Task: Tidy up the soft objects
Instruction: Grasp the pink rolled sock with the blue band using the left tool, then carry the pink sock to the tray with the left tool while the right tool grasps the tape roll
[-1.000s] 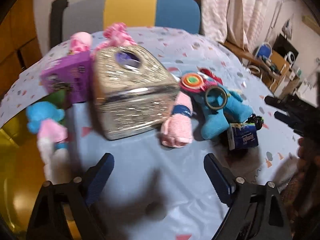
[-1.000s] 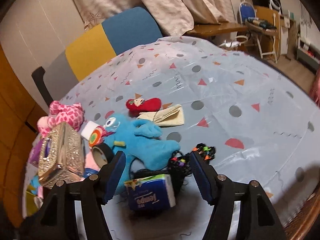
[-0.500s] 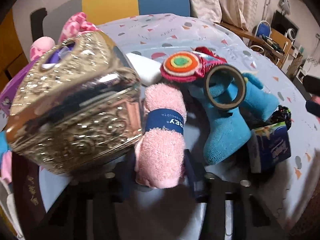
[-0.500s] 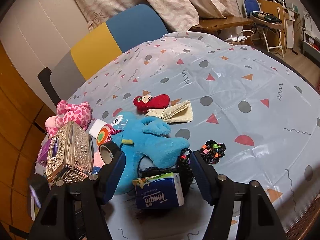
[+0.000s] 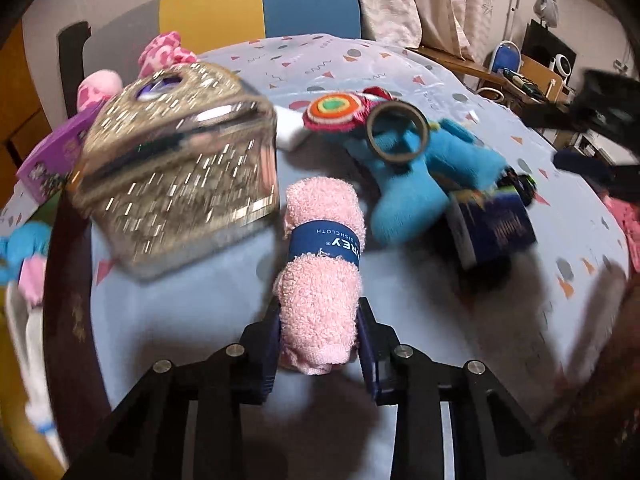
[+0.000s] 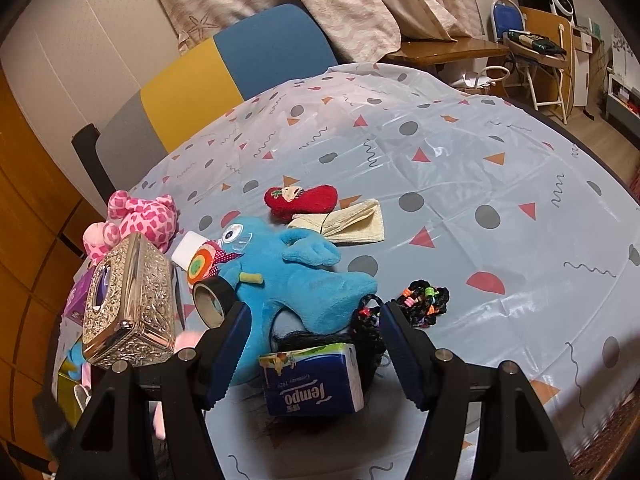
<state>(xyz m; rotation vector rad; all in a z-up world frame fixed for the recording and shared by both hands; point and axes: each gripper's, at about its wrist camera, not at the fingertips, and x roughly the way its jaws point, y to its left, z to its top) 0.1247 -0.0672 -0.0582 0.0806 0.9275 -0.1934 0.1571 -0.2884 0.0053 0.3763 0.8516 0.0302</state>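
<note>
My left gripper is shut on the near end of a rolled pink dishcloth with a blue paper band, held over the table. A blue plush toy lies at the table's middle, also in the left wrist view, with a tape roll leaning on it. My right gripper is open and empty, hovering above a blue tissue pack. A red plush piece, a cream cloth and a pink spotted plush lie further back.
A shiny metal tissue box stands left of the dishcloth, a purple box behind it. A black beaded tangle lies right of the tissue pack. A patterned tablecloth covers the table. A yellow and blue chair stands behind.
My left gripper moved forward to the pink dishcloth, closed on its near end and pulled it back from the pile. My right gripper stayed open and barely moved.
</note>
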